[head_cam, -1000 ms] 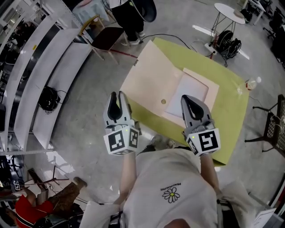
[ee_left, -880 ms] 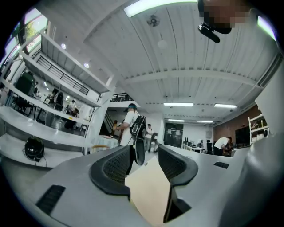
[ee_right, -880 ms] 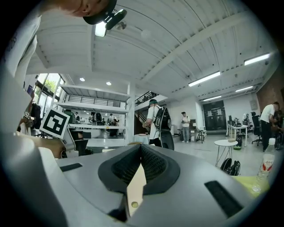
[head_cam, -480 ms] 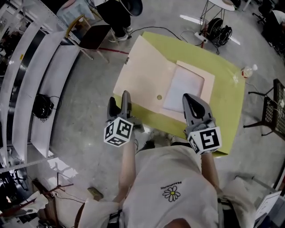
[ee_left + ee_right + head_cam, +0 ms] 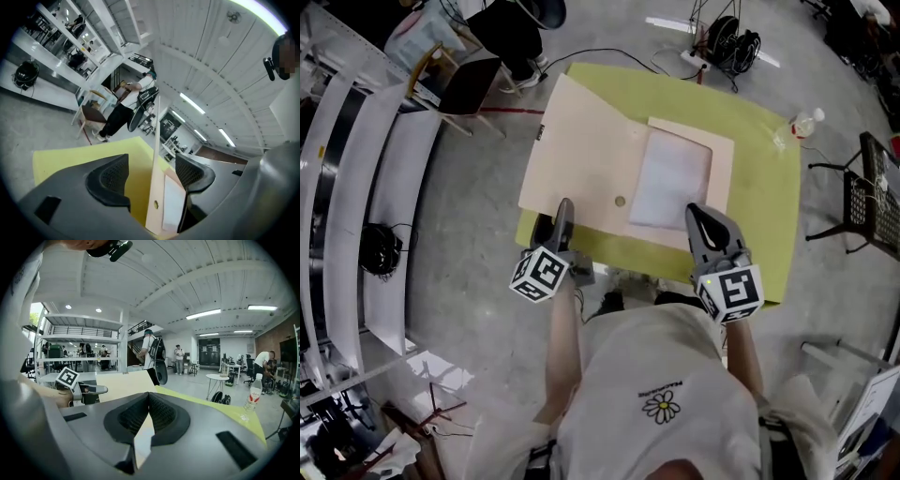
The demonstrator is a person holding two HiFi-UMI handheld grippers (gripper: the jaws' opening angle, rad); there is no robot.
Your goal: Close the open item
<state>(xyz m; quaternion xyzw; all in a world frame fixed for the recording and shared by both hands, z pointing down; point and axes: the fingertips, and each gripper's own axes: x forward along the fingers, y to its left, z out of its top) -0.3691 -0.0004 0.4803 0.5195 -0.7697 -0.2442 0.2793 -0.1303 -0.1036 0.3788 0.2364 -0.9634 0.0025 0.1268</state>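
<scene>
An open beige folder [image 5: 581,150] lies flat on the yellow-green table [image 5: 769,206], with a white sheet [image 5: 670,178] in its right half. Its left flap overhangs the table's left side. My left gripper [image 5: 555,225] is rolled on its side at the folder's near left edge. In the left gripper view the flap [image 5: 152,215] runs edge-on between the wide jaws of that gripper [image 5: 152,176]. They have just opened wide and closed a little, and neither pad presses on the flap. My right gripper [image 5: 696,211] hovers over the folder's near right edge, its tips [image 5: 149,399] meeting with nothing between them.
A water bottle [image 5: 802,122] stands at the table's far right corner. A chair [image 5: 473,80] and a person [image 5: 525,14] are beyond the far left. A black wire rack [image 5: 877,187] is on the right, white shelving [image 5: 356,187] on the left, and cables [image 5: 727,42] beyond the table.
The left gripper has sunk and rolled onto its side at the folder's near left edge, and its jaws have spread. The right gripper has dropped slightly toward the near edge.
</scene>
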